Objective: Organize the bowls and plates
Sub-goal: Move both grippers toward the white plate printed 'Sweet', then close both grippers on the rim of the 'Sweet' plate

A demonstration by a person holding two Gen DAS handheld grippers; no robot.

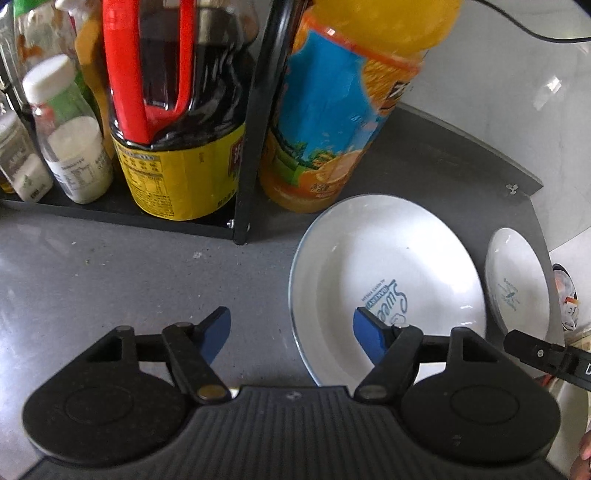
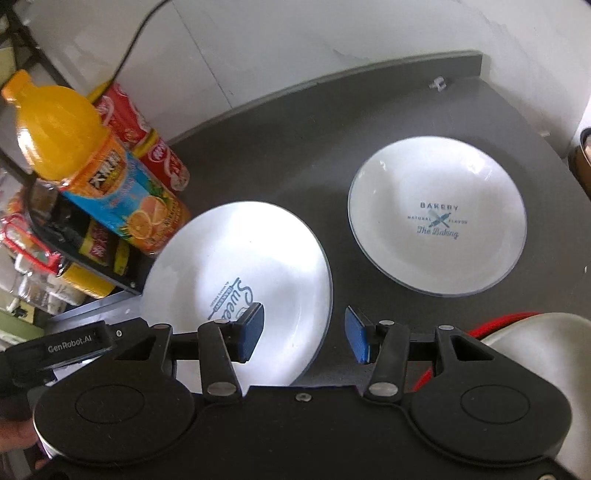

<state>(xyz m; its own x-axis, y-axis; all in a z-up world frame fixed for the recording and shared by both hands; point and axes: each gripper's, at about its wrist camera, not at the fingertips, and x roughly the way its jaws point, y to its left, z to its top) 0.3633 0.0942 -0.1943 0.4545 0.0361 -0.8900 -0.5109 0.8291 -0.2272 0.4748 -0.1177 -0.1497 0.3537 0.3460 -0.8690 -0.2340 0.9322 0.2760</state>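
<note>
**Two open grippers hovering over a pair of white plates**

Two white plates are lying on the dark grey surface (image 2: 258, 122), apart from each other. The nearer plate (image 2: 236, 266), with blue "Sweet" lettering in its well, is sitting just beside a bottle of orange drink (image 2: 96, 162) and the corner of a black rack (image 1: 243, 155). The farther plate (image 2: 437, 221), printed "BAKERY" and "The Baking", is resting closer to the surface's outer edge, with a bare strip of grey between the two rims.

The left gripper (image 1: 291, 338) is hanging low with its blue-padded fingers (image 1: 218, 334) spread wide and holding nothing; one finger is over bare surface, the other over the near edge of the "Sweet" plate. From the left wrist view I cannot tell whether that pad is touching the plate or only floating above it. The right gripper (image 2: 304, 334) is also standing open and empty, its left finger over the "Sweet" plate and its right finger over the grey gap beside the rim.

Inside the rack, a dark sauce jug (image 1: 177, 122) with a red handle and yellow label is standing next to a small white bottle (image 1: 70, 133). Behind the orange drink, red cans (image 2: 147, 136) are leaning near the white wall (image 2: 295, 44), and a black cable (image 1: 546, 33) is trailing across it.
</note>
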